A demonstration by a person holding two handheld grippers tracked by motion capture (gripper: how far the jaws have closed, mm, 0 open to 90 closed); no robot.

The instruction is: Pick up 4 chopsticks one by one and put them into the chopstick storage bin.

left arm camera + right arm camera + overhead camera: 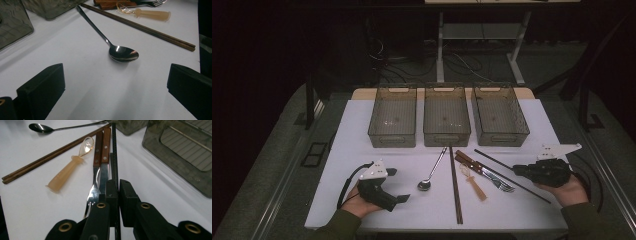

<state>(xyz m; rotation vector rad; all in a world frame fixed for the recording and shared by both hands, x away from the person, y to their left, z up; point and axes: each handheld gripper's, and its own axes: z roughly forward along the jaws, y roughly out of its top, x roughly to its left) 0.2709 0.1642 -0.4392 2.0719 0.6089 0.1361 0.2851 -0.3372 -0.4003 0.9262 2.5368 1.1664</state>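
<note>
My right gripper (518, 170) (118, 187) lies at the table's right side, shut on a thin black chopstick (493, 159) (114, 150) that runs between its jaws. Just left of that lie a wood-handled fork (96, 170) and knife (105, 165), an amber plastic spoon (476, 186) (67, 172), and a pair of brown chopsticks (455, 185) (50, 157). My left gripper (398, 185) (115, 87) rests at the front left, open, with nothing between its jaws. A metal spoon (430, 173) (122, 53) lies a short way in front of it.
Three smoky translucent bins (392, 137) (446, 136) (501, 136) stand side by side at the back of the white table (362, 150), with nothing visible in them. One bin (180, 152) is close on the right gripper's right. Table legs and cables lie beyond.
</note>
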